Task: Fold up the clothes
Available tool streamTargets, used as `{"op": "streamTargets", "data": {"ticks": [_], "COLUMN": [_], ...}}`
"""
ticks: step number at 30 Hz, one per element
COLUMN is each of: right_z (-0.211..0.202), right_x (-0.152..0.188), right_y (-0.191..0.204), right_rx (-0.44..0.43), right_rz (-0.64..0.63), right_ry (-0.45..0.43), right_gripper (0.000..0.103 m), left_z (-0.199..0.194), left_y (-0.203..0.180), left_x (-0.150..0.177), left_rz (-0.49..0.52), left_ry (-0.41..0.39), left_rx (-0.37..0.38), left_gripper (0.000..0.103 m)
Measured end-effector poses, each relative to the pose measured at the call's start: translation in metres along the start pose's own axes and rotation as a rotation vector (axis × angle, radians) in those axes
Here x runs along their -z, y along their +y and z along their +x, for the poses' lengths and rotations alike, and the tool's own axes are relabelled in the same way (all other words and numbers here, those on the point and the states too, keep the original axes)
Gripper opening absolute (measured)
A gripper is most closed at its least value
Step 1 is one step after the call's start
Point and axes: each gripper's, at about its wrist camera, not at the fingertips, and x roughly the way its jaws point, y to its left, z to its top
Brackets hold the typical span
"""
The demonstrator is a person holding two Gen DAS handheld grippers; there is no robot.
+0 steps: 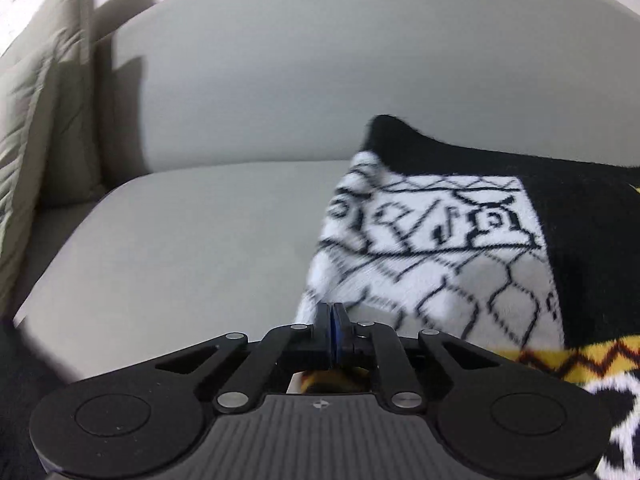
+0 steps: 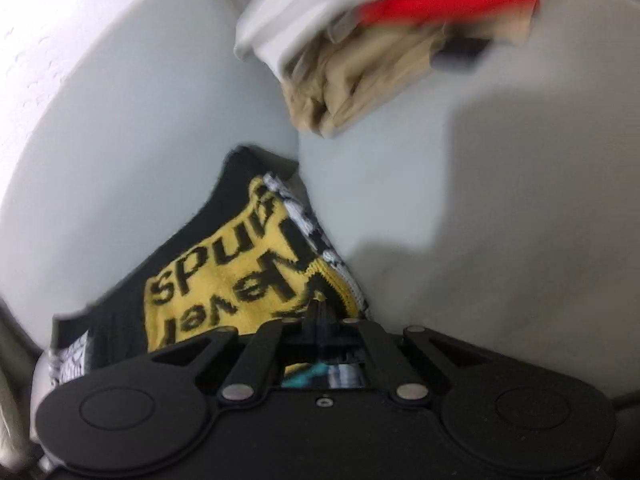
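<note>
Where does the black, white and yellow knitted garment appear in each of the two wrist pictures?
Left wrist view: the knitted garment fills the right half, its white patterned panel reaching down to the left tool.
Right wrist view: the knitted garment lies at lower centre-left, its yellow lettered panel just ahead of the right tool.
Shared landmark: the pale grey sofa cushion under it.

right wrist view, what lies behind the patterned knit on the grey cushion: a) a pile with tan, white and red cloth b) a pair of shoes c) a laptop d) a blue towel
a: a pile of clothes, tan, white and red, lies behind the patterned knit.
</note>
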Motion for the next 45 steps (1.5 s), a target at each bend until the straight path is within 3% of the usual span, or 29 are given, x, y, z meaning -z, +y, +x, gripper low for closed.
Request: {"op": "streamTargets", "data": {"ticks": [3, 6, 9, 14, 16, 19, 22, 23, 25, 26, 29, 32, 35, 37, 38, 41, 43, 45], "right_z": [-0.027, -0.059, -0.092, -0.122, -0.104, -0.059, -0.021, -0.014, -0.017, -0.027, -0.066, -0.118, -0.191, -0.239, -0.262, -0.317, -0.334, -0.339], "right_x": [0.002, 0.002, 0.011, 0.031, 0.034, 0.043, 0.054, 0.057, 0.06, 0.06, 0.06, 0.061, 0.066, 0.073, 0.076, 0.09, 0.103, 0.118], "right_y": [-0.002, -0.003, 0.008, 0.047, 0.053, 0.059, 0.053, 0.048, 0.027, 0.018, 0.016, 0.022, 0.025, 0.026, 0.027, 0.026, 0.023, 0.019], "right_rx": [0.051, 0.097, -0.011, -0.19, -0.241, -0.267, -0.212, -0.177, -0.177, -0.13, 0.039, 0.054, -0.038, -0.106, -0.136, -0.168, -0.176, -0.178], "right_rz": [0.012, -0.014, 0.006, -0.046, -0.03, -0.007, 0.012, 0.002, 0.023, 0.039, -0.039, -0.066, -0.073, -0.086, -0.093, -0.112, -0.114, -0.11], "right_ry": [-0.007, -0.012, 0.003, 0.021, 0.064, 0.144, 0.217, 0.222, 0.194, 0.163, 0.078, 0.029, -0.031, -0.057, -0.071, -0.12, -0.124, -0.108], "right_gripper": [0.001, 0.003, 0.005, 0.013, 0.014, 0.016, 0.015, 0.0, 0.0, 0.0, 0.0, 0.004, 0.006, 0.012, 0.021, 0.064, 0.071, 0.08], "left_z": [-0.007, -0.029, -0.072, -0.126, -0.121, -0.084, -0.052, -0.047, -0.048, -0.051, -0.078, -0.13, -0.191, -0.235, -0.254, -0.29, -0.307, -0.308], "left_y": [0.024, 0.046, 0.043, 0.009, -0.012, -0.044, -0.058, -0.056, -0.046, -0.043, -0.031, -0.008, 0.007, 0.013, 0.015, 0.006, -0.005, -0.021], "left_x": [0.012, 0.025, 0.029, 0.024, 0.022, 0.023, 0.033, 0.036, 0.037, 0.037, 0.04, 0.045, 0.049, 0.053, 0.055, 0.068, 0.078, 0.091], "left_rz": [-0.001, -0.002, 0.016, 0.035, 0.017, 0.009, 0.026, 0.023, -0.002, 0.006, 0.067, 0.086, 0.096, 0.092, 0.092, 0.126, 0.16, 0.171], "left_ry": [0.08, 0.112, 0.041, -0.087, -0.063, 0.015, 0.094, 0.102, 0.118, 0.131, 0.144, 0.099, 0.015, -0.034, -0.052, -0.072, -0.071, -0.064], "left_rx": [-0.117, -0.103, -0.018, 0.229, 0.294, 0.324, 0.273, 0.262, 0.25, 0.203, 0.082, 0.077, 0.091, 0.121, 0.143, 0.185, 0.207, 0.232], "left_gripper": [0.008, 0.006, 0.007, 0.019, 0.026, 0.024, 0.024, 0.025, 0.021, 0.013, 0.01, 0.013, 0.018, 0.022, 0.03, 0.042, 0.05, 0.07]}}
